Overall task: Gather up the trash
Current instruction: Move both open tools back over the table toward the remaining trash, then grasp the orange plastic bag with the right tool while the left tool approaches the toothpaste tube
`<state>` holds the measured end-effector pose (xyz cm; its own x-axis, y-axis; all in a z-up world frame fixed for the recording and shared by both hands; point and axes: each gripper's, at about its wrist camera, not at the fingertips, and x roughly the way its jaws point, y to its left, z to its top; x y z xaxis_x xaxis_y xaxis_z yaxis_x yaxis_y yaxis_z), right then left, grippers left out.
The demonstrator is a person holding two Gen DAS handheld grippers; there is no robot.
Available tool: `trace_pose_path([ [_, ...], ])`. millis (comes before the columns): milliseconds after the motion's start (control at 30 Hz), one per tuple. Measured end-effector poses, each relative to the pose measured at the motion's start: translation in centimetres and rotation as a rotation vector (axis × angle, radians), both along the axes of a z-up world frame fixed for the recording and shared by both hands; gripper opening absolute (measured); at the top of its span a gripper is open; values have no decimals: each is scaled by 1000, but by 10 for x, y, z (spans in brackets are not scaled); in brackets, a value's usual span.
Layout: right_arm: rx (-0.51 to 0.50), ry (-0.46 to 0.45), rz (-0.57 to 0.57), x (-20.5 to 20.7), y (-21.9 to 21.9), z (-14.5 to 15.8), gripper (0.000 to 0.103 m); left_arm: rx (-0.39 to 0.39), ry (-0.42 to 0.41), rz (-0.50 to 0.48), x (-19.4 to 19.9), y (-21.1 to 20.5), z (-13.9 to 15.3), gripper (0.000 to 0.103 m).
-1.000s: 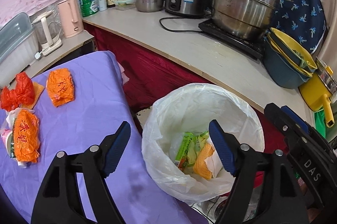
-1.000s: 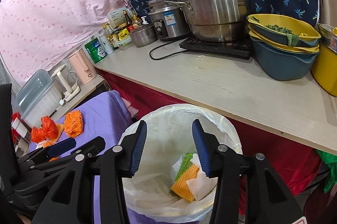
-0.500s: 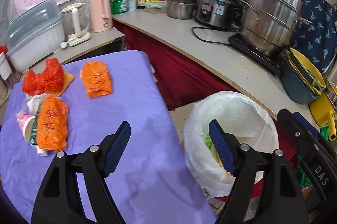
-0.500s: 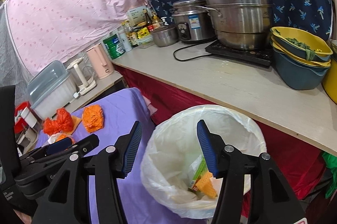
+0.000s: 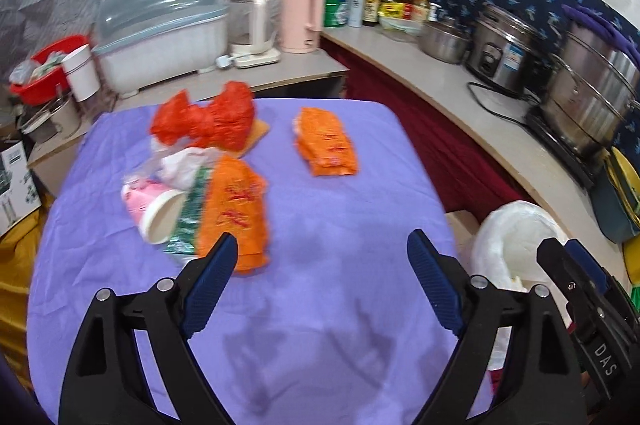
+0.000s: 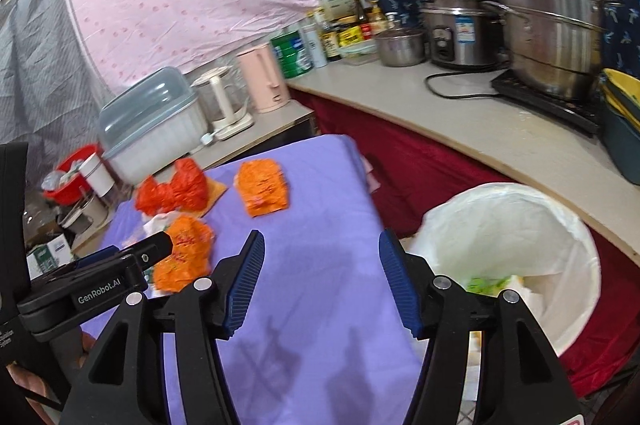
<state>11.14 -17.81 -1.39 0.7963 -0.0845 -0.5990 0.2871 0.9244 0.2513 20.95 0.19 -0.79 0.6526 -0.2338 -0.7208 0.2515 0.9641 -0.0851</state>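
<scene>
kitchen, purple-clothed table (image 5: pixel 320 305) | left gripper (image 5: pixel 320 281), right gripper (image 6: pixel 322 279) both hanging apart, empty | orange wrappers (image 5: pixel 326 141), red bag (image 5: pixel 208 117), paper cup (image 5: pixel 160 213) lying uncollected | lined trash bin (image 6: pixel 560 225) beside table, partly filled

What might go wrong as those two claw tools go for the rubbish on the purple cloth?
The near orange plastic bag lies against the pink paper cup and a green wrapper, so one grab might drag the others along. The white-lined trash bin stands off the table's edge; dropped pieces could miss it.

Matt purple tablecloth (image 5: pixel 328 233), glossy steel pots (image 6: pixel 548 25)
</scene>
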Motion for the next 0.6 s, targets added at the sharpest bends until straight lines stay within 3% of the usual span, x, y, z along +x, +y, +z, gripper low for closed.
trace_pose_path([
  [367,12,46,173,53,97,-16,61,27,33,175,20,109,-17,82],
  [600,3,93,260,91,146,-37,62,10,75,246,32,156,-35,83],
])
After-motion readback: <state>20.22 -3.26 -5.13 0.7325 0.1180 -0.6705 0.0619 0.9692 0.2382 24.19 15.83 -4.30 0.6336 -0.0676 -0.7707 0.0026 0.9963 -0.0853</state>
